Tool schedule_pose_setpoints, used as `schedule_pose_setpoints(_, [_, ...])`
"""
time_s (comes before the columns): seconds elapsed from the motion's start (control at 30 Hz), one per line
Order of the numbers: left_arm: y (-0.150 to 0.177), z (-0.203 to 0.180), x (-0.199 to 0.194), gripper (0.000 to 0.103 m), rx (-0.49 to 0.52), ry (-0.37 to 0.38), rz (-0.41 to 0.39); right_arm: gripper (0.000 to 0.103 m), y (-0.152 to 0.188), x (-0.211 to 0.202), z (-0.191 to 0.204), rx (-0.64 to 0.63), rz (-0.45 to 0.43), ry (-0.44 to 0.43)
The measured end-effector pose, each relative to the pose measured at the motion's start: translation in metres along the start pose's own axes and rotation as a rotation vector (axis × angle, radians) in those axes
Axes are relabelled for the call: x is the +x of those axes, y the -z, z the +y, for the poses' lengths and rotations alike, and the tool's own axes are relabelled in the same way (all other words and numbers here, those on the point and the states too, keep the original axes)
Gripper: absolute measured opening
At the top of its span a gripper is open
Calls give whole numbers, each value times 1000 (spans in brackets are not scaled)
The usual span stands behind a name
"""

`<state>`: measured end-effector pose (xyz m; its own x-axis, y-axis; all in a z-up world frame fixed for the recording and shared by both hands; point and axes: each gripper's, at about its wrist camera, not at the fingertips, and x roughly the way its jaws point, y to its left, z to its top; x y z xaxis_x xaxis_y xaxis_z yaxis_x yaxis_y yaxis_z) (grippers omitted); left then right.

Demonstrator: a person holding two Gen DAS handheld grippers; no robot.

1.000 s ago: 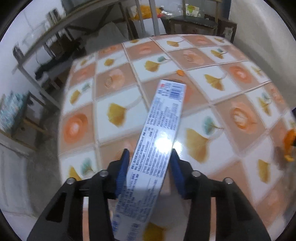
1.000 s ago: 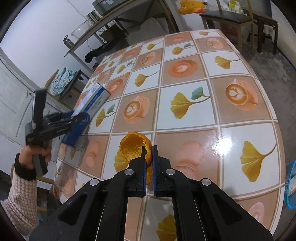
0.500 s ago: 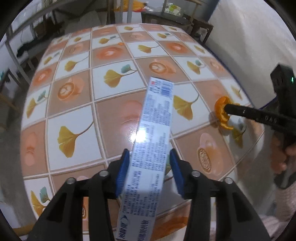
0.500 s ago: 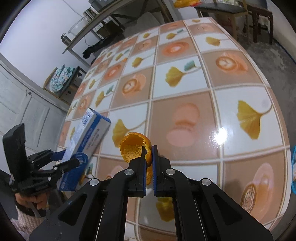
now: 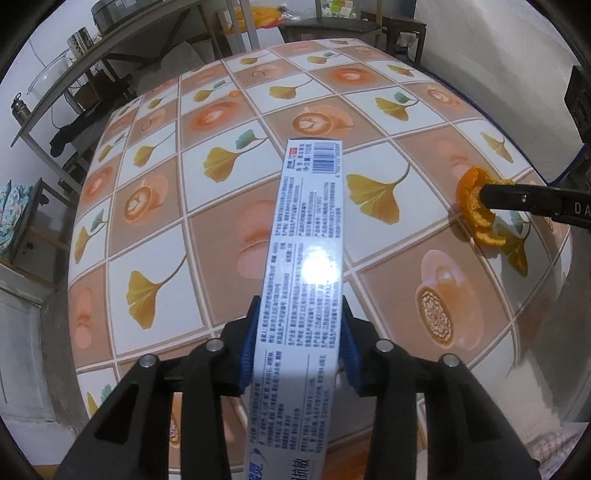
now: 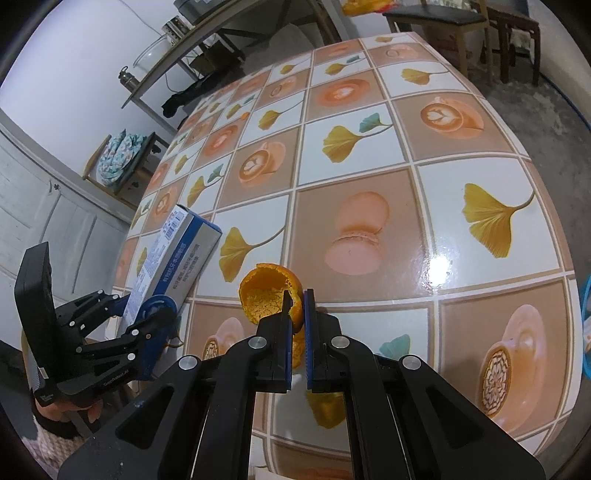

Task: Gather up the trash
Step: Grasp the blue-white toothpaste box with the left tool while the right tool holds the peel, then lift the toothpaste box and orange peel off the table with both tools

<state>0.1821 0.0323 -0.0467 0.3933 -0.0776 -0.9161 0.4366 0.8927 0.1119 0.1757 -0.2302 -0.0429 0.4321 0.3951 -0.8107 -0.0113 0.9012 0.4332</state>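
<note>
My left gripper (image 5: pixel 300 325) is shut on a long blue and white toothpaste box (image 5: pixel 306 236) and holds it above the near edge of the table (image 5: pixel 229 221). The box (image 6: pixel 177 262) and the left gripper (image 6: pixel 155 314) also show at the left of the right wrist view. My right gripper (image 6: pixel 294 302) is shut on a piece of orange peel (image 6: pixel 266 295) and holds it just above the tabletop. The peel (image 5: pixel 474 206) and the right gripper's fingers (image 5: pixel 517 197) show at the right of the left wrist view.
The table (image 6: pixel 369 166) has a glossy cloth printed with leaves and coffee cups. A tiny orange scrap (image 5: pixel 233 93) lies far back on it. A metal shelf (image 6: pixel 192 40), a chair with cloth (image 6: pixel 118 155) and wooden stools (image 6: pixel 472 22) stand around it. A blue rim (image 6: pixel 585 325) shows at the right edge.
Both grippers have drawn back toward the near edge of the table with their loads. The left gripper has swung to the left, so the peel sits farther right in its view.
</note>
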Motion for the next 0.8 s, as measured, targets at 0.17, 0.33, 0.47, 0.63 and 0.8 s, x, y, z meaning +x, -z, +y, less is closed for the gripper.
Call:
schedule_pose_setpoints(0.17, [1,-3,-1,32,-13,4,-10,4,1,-1,0,3,-2,-1])
schedule_pose_setpoints(0.33, [1,-5,-4,32,-15,-5,-22,4,1,-2,0,7,-5,-3])
schedule_pose_setpoints(0.47, [1,-7,-8,32,-4,-19,-37,4,2,-2,-1,11,-2,-6])
schedule_pose_setpoints(0.63, [-1,-10,-13,32,6,-28,-50,4,2,-3,-2,13,-4,-10])
schedule_pose_setpoints(0.8, [-2,-13,-19,32,10,-34,-64,4,3,-6,-2,15,-9,-16])
